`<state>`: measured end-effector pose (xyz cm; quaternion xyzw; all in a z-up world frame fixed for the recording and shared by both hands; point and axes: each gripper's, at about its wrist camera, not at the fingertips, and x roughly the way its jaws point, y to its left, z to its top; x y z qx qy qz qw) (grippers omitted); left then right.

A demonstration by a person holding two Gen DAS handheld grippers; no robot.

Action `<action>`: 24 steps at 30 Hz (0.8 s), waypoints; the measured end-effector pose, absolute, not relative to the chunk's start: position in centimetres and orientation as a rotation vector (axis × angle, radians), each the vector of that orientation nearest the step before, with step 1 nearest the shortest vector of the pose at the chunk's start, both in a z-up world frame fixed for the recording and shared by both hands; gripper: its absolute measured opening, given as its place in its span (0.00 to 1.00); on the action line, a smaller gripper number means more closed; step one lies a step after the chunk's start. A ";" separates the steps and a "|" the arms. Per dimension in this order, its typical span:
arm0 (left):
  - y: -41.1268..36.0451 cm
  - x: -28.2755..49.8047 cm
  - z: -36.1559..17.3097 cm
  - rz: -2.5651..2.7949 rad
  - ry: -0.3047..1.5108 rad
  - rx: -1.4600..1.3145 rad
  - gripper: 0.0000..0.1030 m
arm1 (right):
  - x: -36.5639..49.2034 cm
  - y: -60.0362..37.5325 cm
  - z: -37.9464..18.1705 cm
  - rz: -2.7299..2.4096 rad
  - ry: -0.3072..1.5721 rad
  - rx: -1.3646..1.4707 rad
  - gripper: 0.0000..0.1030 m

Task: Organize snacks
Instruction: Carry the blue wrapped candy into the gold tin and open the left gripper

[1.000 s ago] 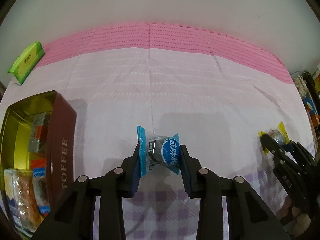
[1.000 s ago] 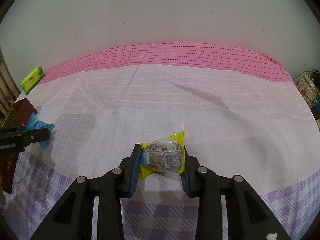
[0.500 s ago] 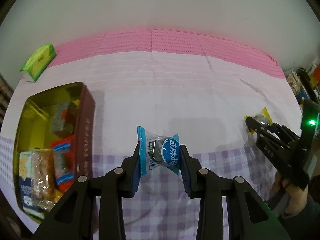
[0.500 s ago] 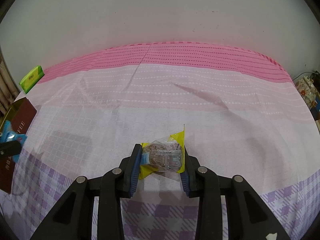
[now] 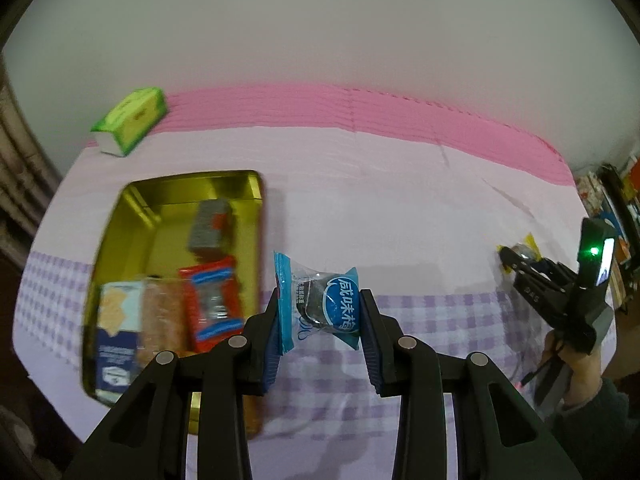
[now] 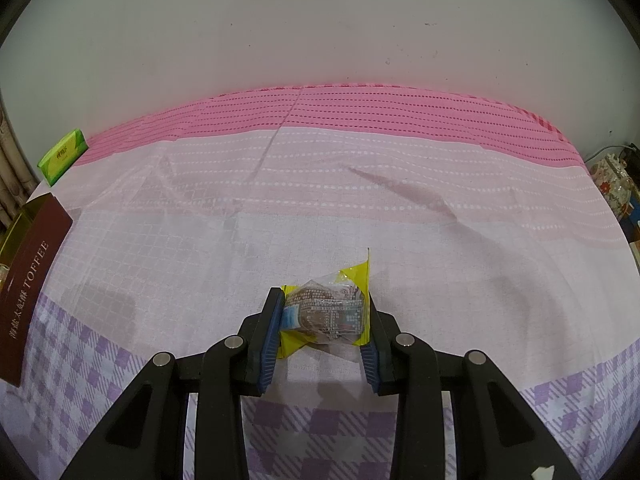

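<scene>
Your left hand-held gripper [image 5: 320, 316] pinches a crinkly blue packet [image 5: 320, 308] between its ribbed pads, jaws nearly closed, held in the air just right of the tin [image 5: 132, 200]. That rectangular gold tin, glossy inside, holds about four wrapped snacks. Your right hand-held gripper [image 6: 322, 322], angled downward, grips one clear-and-yellow packet [image 6: 326, 312] low over the pink-and-lilac checked cloth [image 6: 360, 208] on the surface. One green box [image 5: 130, 120] sits at the cloth's far left edge.
</scene>
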<state>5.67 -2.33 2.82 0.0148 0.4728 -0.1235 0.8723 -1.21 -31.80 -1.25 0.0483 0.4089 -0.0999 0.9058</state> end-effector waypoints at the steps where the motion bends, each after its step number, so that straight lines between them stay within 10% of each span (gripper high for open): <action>1: -1.7 5.8 3.0 -0.247 0.986 0.028 0.35 | -1.2 -31.8 -1.3 -0.207 0.845 0.099 0.31; 24: 9.3 7.4 0.5 -0.069 1.045 -0.034 0.35 | -1.2 -31.8 -1.3 -0.208 0.845 0.096 0.32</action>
